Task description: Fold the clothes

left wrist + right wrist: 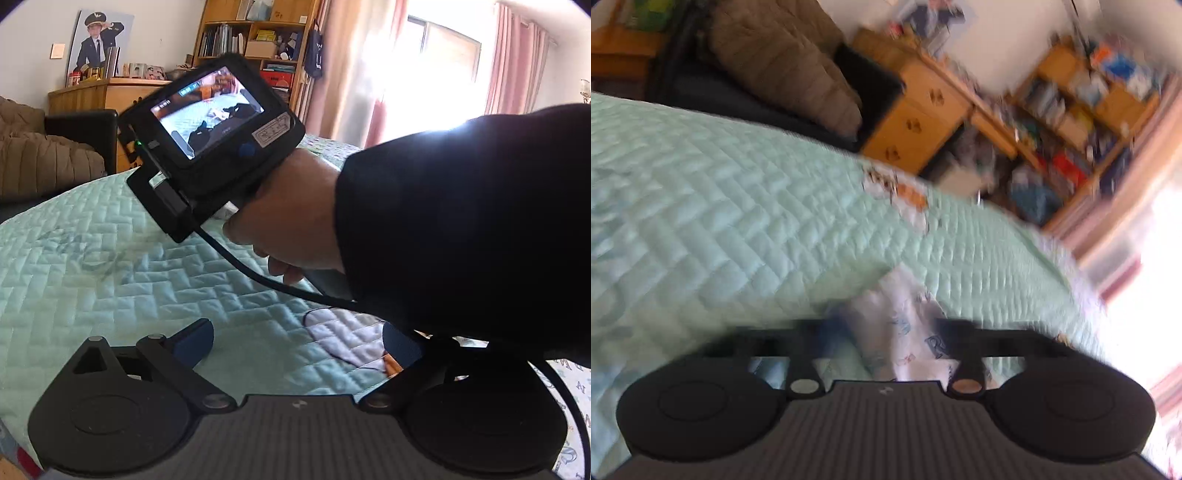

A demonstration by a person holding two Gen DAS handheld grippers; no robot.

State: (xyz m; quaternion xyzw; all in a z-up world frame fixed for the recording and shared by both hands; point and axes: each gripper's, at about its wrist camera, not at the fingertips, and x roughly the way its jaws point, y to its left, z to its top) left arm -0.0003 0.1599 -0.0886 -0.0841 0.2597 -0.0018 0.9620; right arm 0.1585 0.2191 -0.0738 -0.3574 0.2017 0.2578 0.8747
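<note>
My left gripper [298,343] is open low over the mint quilted bedspread [92,277], with nothing between its fingers. A white quilted patch [343,343] lies just ahead of it. In front of it, a hand [291,210] in a dark sleeve [461,229] holds the other device, whose screen [210,114] faces me; that device's fingers are hidden here. The right wrist view is blurred. There my right gripper [892,328] is shut on a bunched white cloth printed with letters [905,295], which rises off the bedspread [738,206].
A black cable [258,277] hangs from the held device across the bed. Beyond the bed are a brown padded jacket on a black chair [40,155], a wooden dresser [916,122], full bookshelves [258,37] and a bright window with pink curtains [517,55].
</note>
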